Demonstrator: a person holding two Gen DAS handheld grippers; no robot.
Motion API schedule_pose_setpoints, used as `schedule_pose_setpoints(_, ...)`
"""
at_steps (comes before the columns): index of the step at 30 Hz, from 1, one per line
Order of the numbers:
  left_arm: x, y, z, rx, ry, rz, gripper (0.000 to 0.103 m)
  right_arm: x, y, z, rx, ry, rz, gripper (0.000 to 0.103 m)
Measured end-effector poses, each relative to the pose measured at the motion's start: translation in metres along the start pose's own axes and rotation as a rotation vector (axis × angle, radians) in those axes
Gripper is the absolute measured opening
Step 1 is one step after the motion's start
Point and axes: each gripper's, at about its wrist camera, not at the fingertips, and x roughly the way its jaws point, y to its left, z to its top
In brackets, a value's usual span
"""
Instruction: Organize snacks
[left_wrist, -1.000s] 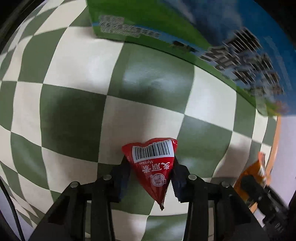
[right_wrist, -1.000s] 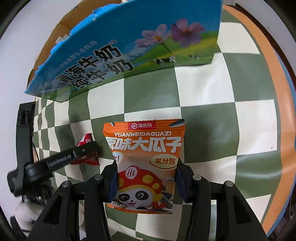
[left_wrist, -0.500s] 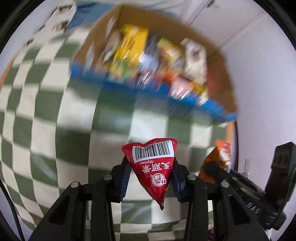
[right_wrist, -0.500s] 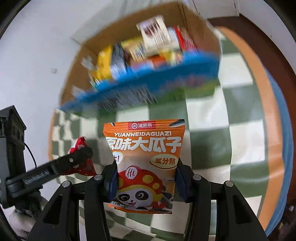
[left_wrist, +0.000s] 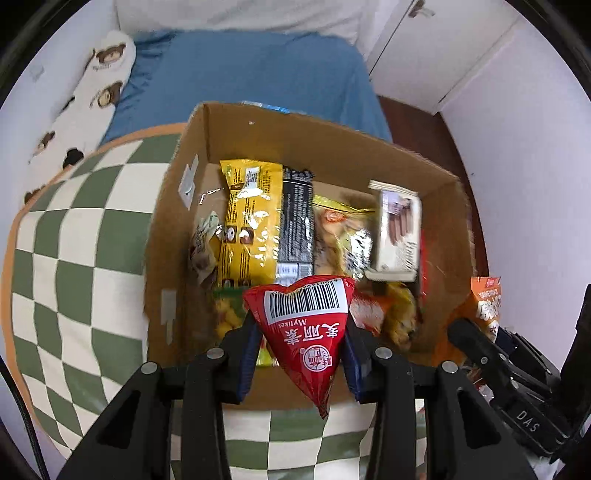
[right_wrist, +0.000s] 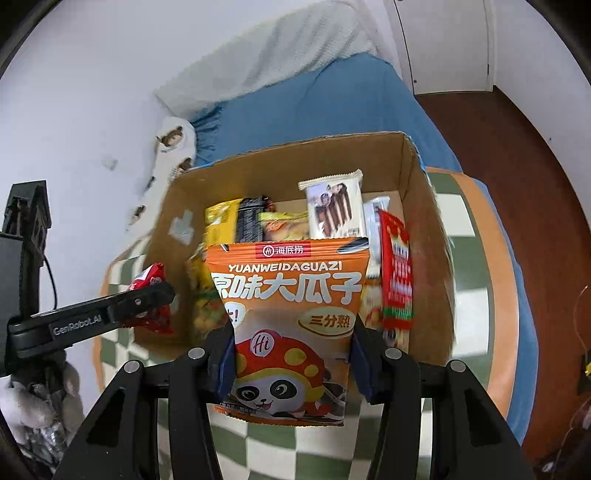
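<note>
My left gripper (left_wrist: 301, 354) is shut on a red triangular snack packet (left_wrist: 308, 332) with a barcode, held above the near edge of an open cardboard box (left_wrist: 295, 129). My right gripper (right_wrist: 291, 362) is shut on an orange sunflower-seed bag (right_wrist: 291, 314) with a panda, held above the same box (right_wrist: 280, 155). The box holds several snacks: a yellow bag (left_wrist: 251, 218), a black bar (left_wrist: 295, 221), a white wafer pack (left_wrist: 397, 229) and a red pack (right_wrist: 397, 280). The left gripper with the red packet shows in the right wrist view (right_wrist: 147, 295); the orange bag shows at the right of the left wrist view (left_wrist: 487, 306).
The box stands on a green-and-white checkered cloth (left_wrist: 74, 258) with an orange border. A blue bed (left_wrist: 251, 70) with a bear-print pillow (left_wrist: 88, 92) lies behind. White walls and a wooden floor (right_wrist: 517, 155) surround it.
Both grippers have risen and tilted from low over the cloth beside the box to above it, looking into the box. Each still holds its snack.
</note>
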Motion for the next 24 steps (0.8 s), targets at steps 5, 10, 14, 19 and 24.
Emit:
schedule_pose_setpoints(5, 0.038, 0.005, 0.020, -0.024, 0.069, 0.002, 0.036, 0.048, 0.004, 0.025, -0.021, 0.067, -0.048, 0.053)
schedule_pose_setpoints(10, 0.063, 0.000, 0.026, 0.004, 0.122, 0.004, 0.039, 0.083, 0.002, 0.033, -0.019, 0.120, -0.075, 0.057)
schedule_pose_setpoints(14, 0.073, -0.002, 0.027, 0.015, 0.124, 0.061, 0.049, 0.094, -0.001, 0.034, -0.023, 0.134, -0.128, 0.094)
schedule_pose_setpoints(19, 0.076, 0.001, 0.027, 0.013, 0.119, 0.076, 0.087, 0.095, -0.009, 0.032, -0.029, 0.157, -0.163, 0.097)
schedule_pose_setpoints(24, 0.073, 0.002, 0.022, 0.026, 0.094, 0.101, 0.087, 0.090, -0.021, 0.027, -0.009, 0.159, -0.174, 0.097)
